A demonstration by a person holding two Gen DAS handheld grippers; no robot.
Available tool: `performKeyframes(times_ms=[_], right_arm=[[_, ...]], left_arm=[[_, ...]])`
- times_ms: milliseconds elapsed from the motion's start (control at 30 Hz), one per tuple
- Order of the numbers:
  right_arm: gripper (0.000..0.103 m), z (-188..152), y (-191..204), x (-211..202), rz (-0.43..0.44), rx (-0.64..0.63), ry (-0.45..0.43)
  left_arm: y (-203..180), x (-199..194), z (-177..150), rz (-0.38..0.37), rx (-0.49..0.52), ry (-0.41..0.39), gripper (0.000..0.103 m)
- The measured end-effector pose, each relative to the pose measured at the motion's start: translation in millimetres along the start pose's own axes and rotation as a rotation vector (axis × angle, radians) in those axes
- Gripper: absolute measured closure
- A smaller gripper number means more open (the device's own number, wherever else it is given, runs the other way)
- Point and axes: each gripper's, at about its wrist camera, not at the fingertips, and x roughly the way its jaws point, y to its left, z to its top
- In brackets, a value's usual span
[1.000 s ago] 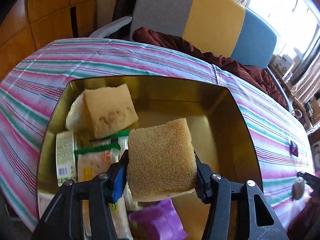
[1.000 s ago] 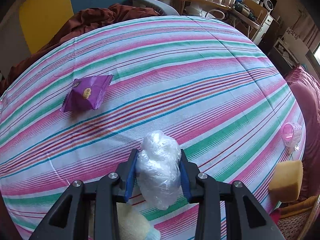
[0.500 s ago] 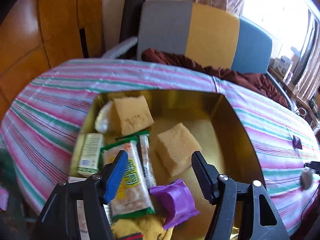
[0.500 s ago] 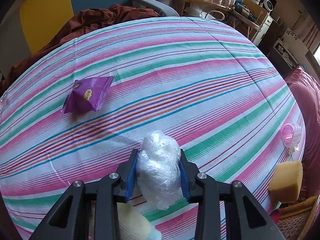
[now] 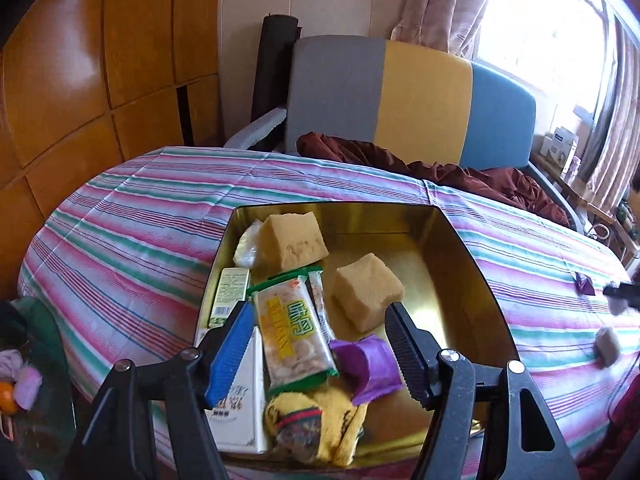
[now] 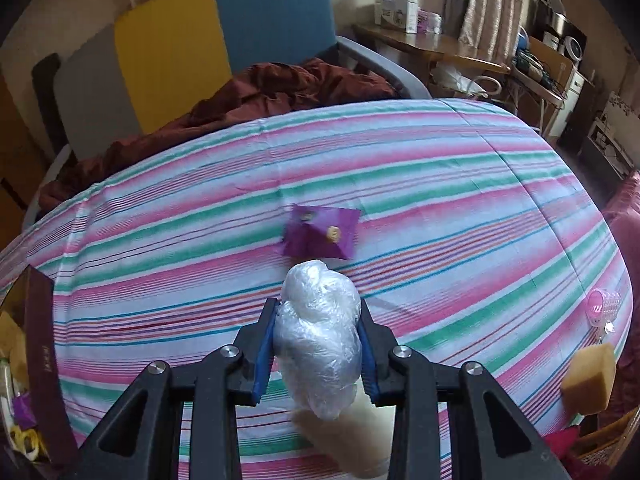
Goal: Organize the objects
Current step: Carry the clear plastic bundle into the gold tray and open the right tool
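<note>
left gripper [image 5: 316,344] frame: black, angular, two arms with triangular cut-outs on either side of the lens.
left gripper fasteners: four round silver screw heads, two on each arm, behind the pads.
left gripper pads: near-side pad blue with a fine toothed edge; opposite pad black, ribbed.
right gripper [image 6: 318,350] frame: same black build, triangular cut-outs, matt finish.
right gripper fasteners: four silver screw heads in a row behind the pads.
right gripper pads: blue lining visible on both inner faces.
Markings: none legible on either frame.
Cables, sleeves: none in view.
</note>
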Motion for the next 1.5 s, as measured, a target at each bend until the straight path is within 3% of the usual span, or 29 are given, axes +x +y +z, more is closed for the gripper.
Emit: performKeyframes(times_ms=[167, 367, 567, 700, 833, 933, 1133, 1333, 1500], right_arm=[[0.068, 1, 92, -23, 0.17, -0.155, -0.028], [0.068, -22, 216, -32, 0.345, -0.384, -0.004], [0.068, -40, 313, -15, 0.365, -0.563, 0.029], [0.067, -46, 342, 8, 0.329, -0.608, 0.072], [0.065, -48, 351, 21, 0.304, -0.599, 0.104], [0.054, -49, 350, 23, 0.336, -0.571, 0.131], [0.053, -53, 341, 14, 0.364, -0.531, 0.128], [0.053, -57, 308, -15, 0.394, -0.479, 0.081], [0.053, -53, 254, -34, 0.387, -0.385, 0.035]], left_arm=[[7, -7, -7, 0.0, -0.021, -0.005, 0.034], [16, -9, -12, 0.0, -0.032, -0.001, 0.033], [23, -9, -17, -0.002, -0.051, 0.005, 0.033], [30, -8, -19, -0.006, -0.063, 0.014, 0.032], [36, -5, -20, 0.0, -0.083, 0.023, 0.032], [38, -2, -21, 0.003, -0.093, 0.032, 0.031], [38, -7, -21, -0.004, -0.091, 0.02, 0.025], [34, -14, -20, -0.003, -0.078, 0.009, 0.025], [26, -21, -18, -0.013, -0.058, -0.003, 0.025]])
